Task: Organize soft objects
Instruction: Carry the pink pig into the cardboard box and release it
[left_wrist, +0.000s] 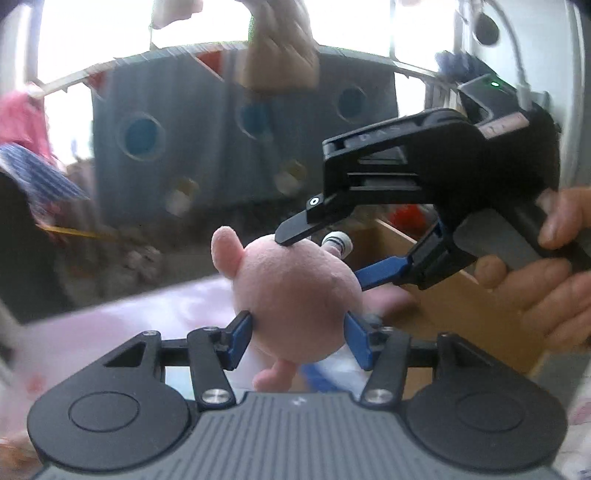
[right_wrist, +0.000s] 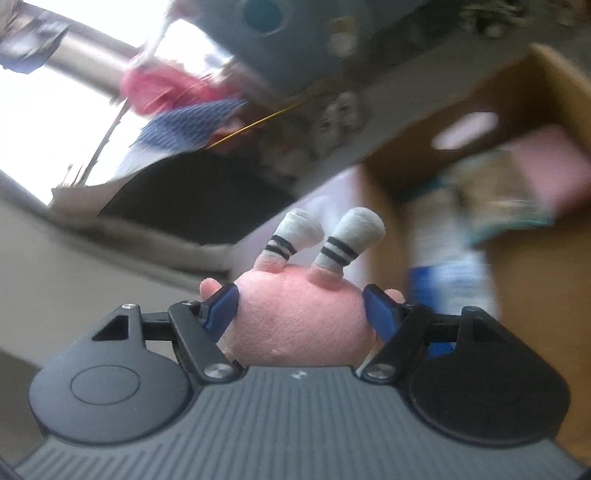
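A pink plush toy (left_wrist: 295, 288) hangs in the air between both grippers. My left gripper (left_wrist: 299, 325) is shut on its round pink part, one blue pad on each side. From the right, my right gripper (left_wrist: 325, 258) reaches in, a black finger on top of the toy and a blue finger at its side. Seen from the right wrist, the plush toy (right_wrist: 295, 325) sits between the blue pads of the right gripper (right_wrist: 299, 306). Its two white legs with black stripes (right_wrist: 354, 236) stick up. The scene is blurred.
An open cardboard box (left_wrist: 461, 306) stands on the right; the box (right_wrist: 517, 258) holds pink and teal-patterned soft things. A person's hand (left_wrist: 554, 280) grips the right gripper's handle. A grey-blue hanging panel with round holes (left_wrist: 221, 147) is behind, a pale pink sheet (left_wrist: 110, 332) below.
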